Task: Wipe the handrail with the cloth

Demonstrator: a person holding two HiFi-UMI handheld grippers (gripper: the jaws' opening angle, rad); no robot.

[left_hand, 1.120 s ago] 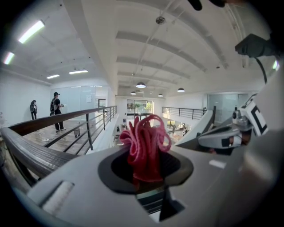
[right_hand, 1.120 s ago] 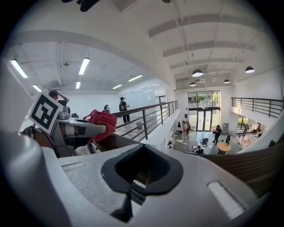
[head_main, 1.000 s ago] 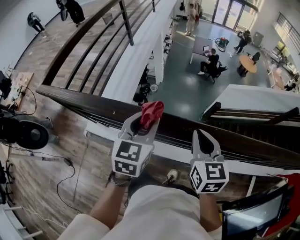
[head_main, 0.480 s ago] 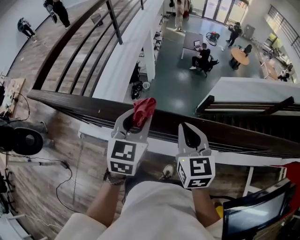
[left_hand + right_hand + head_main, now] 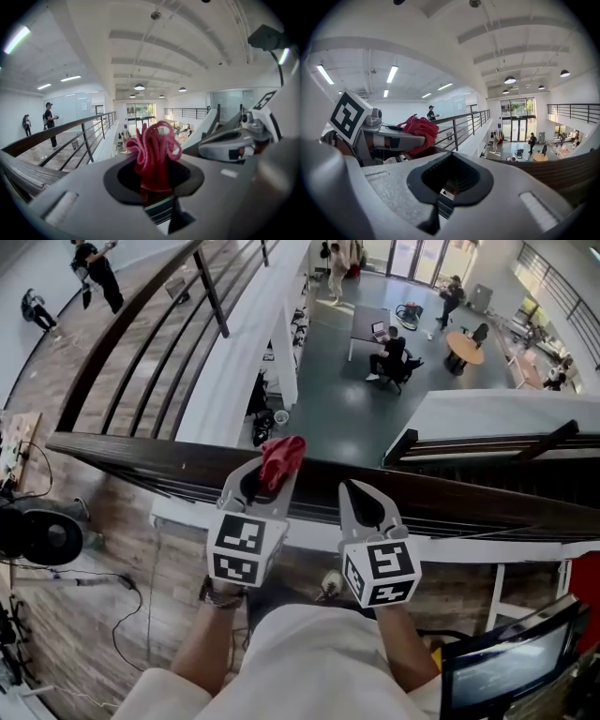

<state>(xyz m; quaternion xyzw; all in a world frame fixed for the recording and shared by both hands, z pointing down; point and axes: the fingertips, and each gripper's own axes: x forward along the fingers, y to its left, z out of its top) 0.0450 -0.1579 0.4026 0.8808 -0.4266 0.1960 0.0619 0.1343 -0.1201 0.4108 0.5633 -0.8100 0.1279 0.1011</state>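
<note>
Left gripper view shows your fingers [image 5: 70, 197] pressed onto the red cloth [image 5: 154, 154], pinching its lower end in the dark padded recess while the rest bunches up in loose, ropy folds of soft knit. In the right gripper view the grey fingers of your right gripper [image 5: 354, 491] are pressed together on nothing, their black ribbed recess empty. From the head view, your left gripper [image 5: 274, 476] carries the cloth over the far edge of the handrail [image 5: 122, 451]; whether the fabric is touching the wood I cannot tell. Over the last second your right gripper has drawn closer to the left one, and both sit over the same stretch of rail as before, so I judge the wiping stroke has barely advanced. The rail is a broad, flat-topped beam of dark, slightly glossy wood with thin dark bars beneath it, and an open drop to the hall floor beyond.
</note>
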